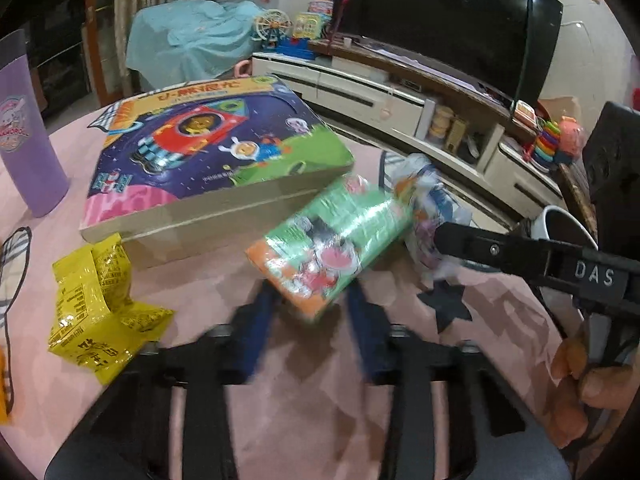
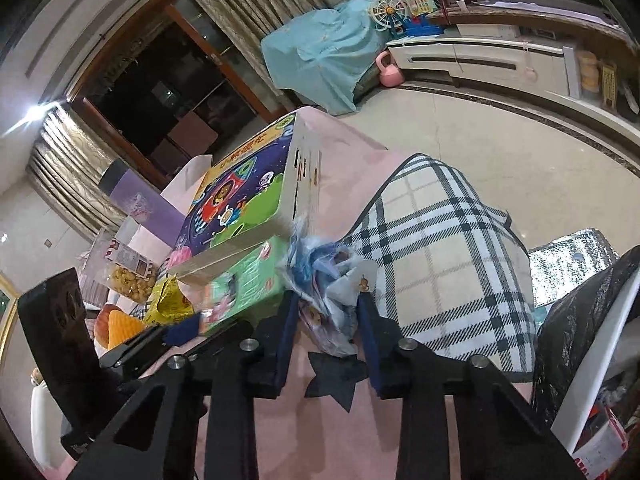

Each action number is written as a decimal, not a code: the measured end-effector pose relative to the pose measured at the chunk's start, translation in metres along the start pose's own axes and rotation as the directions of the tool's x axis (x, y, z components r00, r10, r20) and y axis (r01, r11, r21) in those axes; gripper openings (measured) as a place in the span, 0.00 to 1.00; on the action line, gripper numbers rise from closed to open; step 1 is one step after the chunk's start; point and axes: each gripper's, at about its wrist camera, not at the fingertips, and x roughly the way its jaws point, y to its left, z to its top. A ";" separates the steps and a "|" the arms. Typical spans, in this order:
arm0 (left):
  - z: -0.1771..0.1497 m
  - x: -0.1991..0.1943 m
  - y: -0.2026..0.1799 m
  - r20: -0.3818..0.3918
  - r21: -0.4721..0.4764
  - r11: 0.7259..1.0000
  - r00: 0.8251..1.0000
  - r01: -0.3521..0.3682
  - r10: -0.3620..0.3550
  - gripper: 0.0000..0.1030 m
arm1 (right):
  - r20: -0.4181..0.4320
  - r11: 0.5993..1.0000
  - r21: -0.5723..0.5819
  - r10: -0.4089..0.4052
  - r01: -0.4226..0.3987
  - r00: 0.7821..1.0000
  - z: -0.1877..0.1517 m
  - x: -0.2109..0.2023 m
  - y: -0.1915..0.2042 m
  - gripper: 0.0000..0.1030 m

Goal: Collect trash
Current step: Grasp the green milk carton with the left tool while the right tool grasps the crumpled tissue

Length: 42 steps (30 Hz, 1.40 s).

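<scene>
The left claw (image 1: 316,300) is closed on the near orange end of a green pack (image 1: 332,240): its blue fingers (image 1: 256,320) press that end from both sides, and the pack slants up and away from them, its far end leaning toward the book. The claw is blurred.

The right claw (image 2: 328,320) grips a crumpled blue-and-white wrapper (image 2: 328,276); the plastic bunches between its fingers (image 2: 370,336) and spills out above and below them. In the left wrist view the same claw reaches in from the right edge, its tip buried in the wrapper (image 1: 428,216), with a hand (image 1: 588,380) behind it.

Both pieces of trash lie near the right edge of the pink-covered bench (image 1: 280,420), wrapper just right of the pack and touching its far end. A dark star patch (image 1: 448,304) on the cover sits below the wrapper.

A yellow packet (image 1: 96,308), torn and crumpled, lies toward the left edge, well apart from either claw.

Beyond the pack a thick picture book (image 1: 208,156) lies flat mid-bench, its near corner just over the pack. A purple tumbler (image 1: 28,128) stands upright at the far left.

A plaid bag (image 2: 440,248) hangs off the right edge beside the wrapper, and past it a white bin (image 2: 592,356) with a black liner.
</scene>
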 end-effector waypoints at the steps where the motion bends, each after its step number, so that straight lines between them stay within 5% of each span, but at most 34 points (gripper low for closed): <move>1: -0.001 -0.003 0.001 0.005 -0.005 1.000 1.000 0.005 -0.005 0.22 | -0.002 1.000 0.003 0.003 -0.003 1.000 -0.001 -0.001 0.000 0.20; 9: -0.036 -0.040 -0.006 0.008 -0.016 1.000 1.000 0.002 -0.002 0.17 | 0.007 0.999 -0.020 0.035 -0.035 0.999 -0.013 -0.021 0.010 0.17; 19: -0.112 -0.109 -0.011 0.003 -0.109 0.994 1.000 0.009 -0.009 0.17 | -0.009 0.994 -0.073 0.084 -0.084 0.996 -0.070 -0.069 0.032 0.16; 28: -0.143 -0.132 -0.010 -0.028 -0.090 0.996 0.999 0.014 -0.017 0.19 | -0.044 0.983 -0.183 -0.021 0.013 0.999 -0.116 -0.087 0.047 0.16; 29: -0.144 -0.133 -0.010 -0.030 -0.085 0.996 0.999 0.021 -0.024 0.20 | -0.048 0.982 -0.185 -0.030 0.020 0.998 -0.118 -0.086 0.047 0.16; 33: -0.147 -0.136 -0.011 -0.030 -0.069 0.998 1.000 -0.002 0.000 0.56 | -0.049 0.987 -0.162 -0.027 0.019 0.998 -0.127 -0.083 0.043 0.25; 35: -0.146 -0.136 -0.010 -0.024 -0.061 0.998 1.000 -0.013 0.011 0.59 | -0.040 0.989 -0.149 -0.012 0.006 0.999 -0.129 -0.085 0.041 0.38; 42: -0.134 -0.116 -0.014 -0.055 0.019 1.000 0.998 0.014 -0.013 0.66 | -0.031 0.996 -0.091 0.002 -0.005 1.000 -0.130 -0.079 0.038 0.46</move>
